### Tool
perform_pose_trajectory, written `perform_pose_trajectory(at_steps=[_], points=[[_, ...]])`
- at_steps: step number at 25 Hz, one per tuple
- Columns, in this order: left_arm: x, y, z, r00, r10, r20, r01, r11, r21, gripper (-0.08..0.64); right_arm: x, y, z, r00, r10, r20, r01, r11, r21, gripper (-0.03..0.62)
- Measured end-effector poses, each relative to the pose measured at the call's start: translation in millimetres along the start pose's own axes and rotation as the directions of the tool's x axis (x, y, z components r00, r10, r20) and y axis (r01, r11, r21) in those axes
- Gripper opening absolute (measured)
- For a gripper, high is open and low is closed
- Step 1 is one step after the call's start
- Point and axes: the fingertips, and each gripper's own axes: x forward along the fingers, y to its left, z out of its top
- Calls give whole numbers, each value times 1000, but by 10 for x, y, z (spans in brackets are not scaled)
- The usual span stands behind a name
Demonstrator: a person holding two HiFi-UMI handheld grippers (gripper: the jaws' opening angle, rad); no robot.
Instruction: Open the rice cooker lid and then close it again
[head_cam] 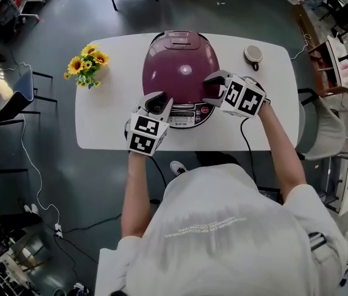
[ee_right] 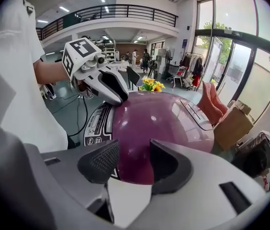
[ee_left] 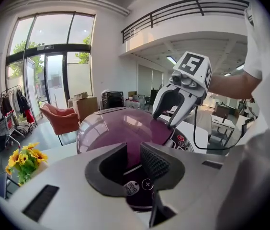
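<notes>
Left gripper and right gripper, both spread and empty, flank the rice cooker's shut lid; work its front edge squarely.

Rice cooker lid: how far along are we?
Done: nothing provable. The lid sits shut, and whether it is untouched or already reclosed cannot be told. In hand: left gripper and right gripper, both open and empty, are at its front. Left: possibly the whole open-and-close.
</notes>
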Motion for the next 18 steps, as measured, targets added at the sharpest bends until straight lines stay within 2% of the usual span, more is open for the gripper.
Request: perform_pose_trajectory(at_steps=[5,10,18], points=[[17,-2,-23,997,-33,-73,35,999,29,97,37,-4,-1,1000,11,-24,-11,1000,3,210],[7,23,-35,998,-33,-51,33,999,-13,95,42,-1,15,1000,-5,19,4,999,42,209],[23,11,-36,996,-58,-62,58,998,1,95,38,-10,9,999,-23,42,20,998,66,207]])
